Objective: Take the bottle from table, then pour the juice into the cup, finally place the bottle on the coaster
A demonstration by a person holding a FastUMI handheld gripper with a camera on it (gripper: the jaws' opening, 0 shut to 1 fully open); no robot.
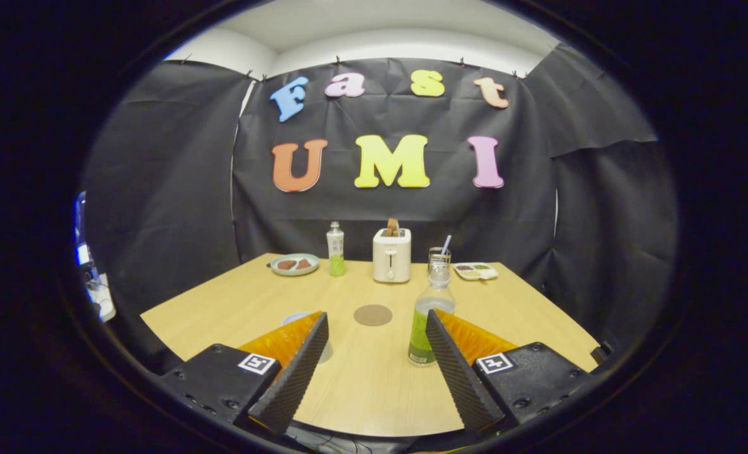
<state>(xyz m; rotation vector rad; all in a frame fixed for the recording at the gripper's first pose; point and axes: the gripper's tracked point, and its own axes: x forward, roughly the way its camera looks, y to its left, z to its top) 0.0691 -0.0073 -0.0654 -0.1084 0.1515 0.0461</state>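
Note:
A clear bottle (pixel 429 312) with green juice in its lower part and no cap stands upright on the wooden table (pixel 374 372), just ahead of my right finger and partly hidden by it. My gripper (pixel 374 325) is open, with nothing between its fingers. A pale cup (pixel 299 321) peeks out from behind my left finger, mostly hidden. A round brown coaster (pixel 373 314) lies flat on the table beyond the fingers, between the cup and the bottle.
At the table's far side stand a second bottle (pixel 335 249) with green juice, a white toaster (pixel 391 254) holding toast, a glass with a straw (pixel 439 255), a green plate (pixel 294 264) and a small white tray (pixel 475 271).

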